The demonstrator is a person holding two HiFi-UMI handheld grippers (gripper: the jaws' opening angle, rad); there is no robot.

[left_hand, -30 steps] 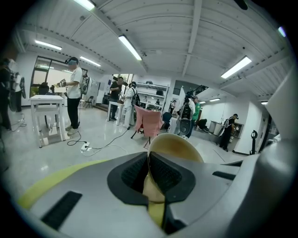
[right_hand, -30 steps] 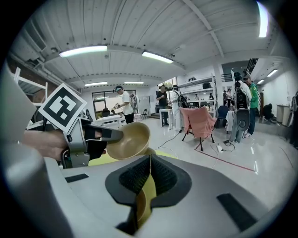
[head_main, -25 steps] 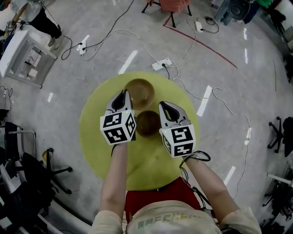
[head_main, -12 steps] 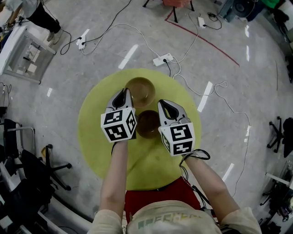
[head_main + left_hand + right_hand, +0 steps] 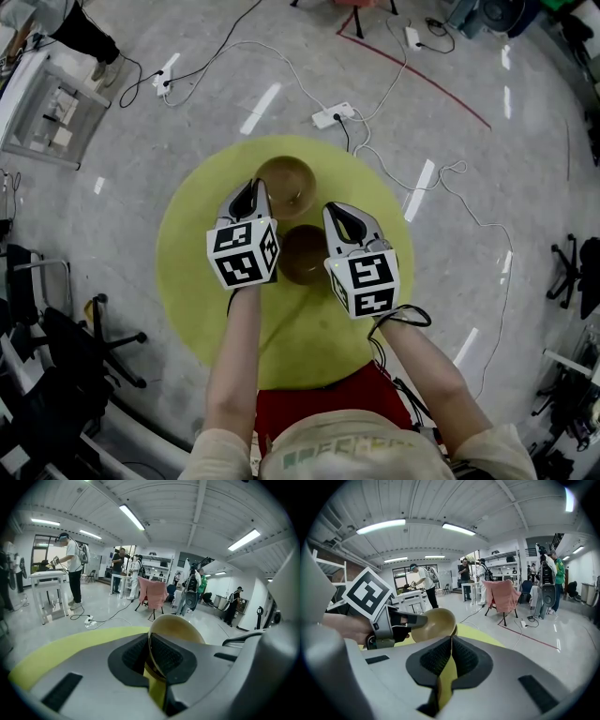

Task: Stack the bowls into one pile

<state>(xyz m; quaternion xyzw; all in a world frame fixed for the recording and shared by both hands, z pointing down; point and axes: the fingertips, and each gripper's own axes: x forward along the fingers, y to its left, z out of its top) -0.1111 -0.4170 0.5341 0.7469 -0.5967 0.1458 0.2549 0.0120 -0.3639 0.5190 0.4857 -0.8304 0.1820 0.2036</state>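
Note:
Two bowls are on a round yellow-green table [image 5: 197, 272]. The tan bowl [image 5: 289, 181] is at the far side, and my left gripper [image 5: 252, 190] is shut on its left rim. In the left gripper view the rim of this bowl [image 5: 176, 627] runs between the closed pads of the left gripper [image 5: 149, 652]. The right gripper view shows the tan bowl [image 5: 436, 623] held off the table by the left gripper [image 5: 421, 619]. A darker brown bowl [image 5: 302, 253] sits nearer, between both grippers. My right gripper [image 5: 336, 212] is to its right, shut on nothing [image 5: 450, 645].
Power strips [image 5: 333, 114] and white cables trail over the grey floor beyond the table. A white cart [image 5: 47, 103] is at the far left, and office chairs [image 5: 56, 347] stand at the near left. People stand at benches, and a pink-draped chair [image 5: 152, 595] stands in the room.
The head view has shifted a little, so the table sits slightly higher. Both grippers and both bowls keep their places relative to each other.

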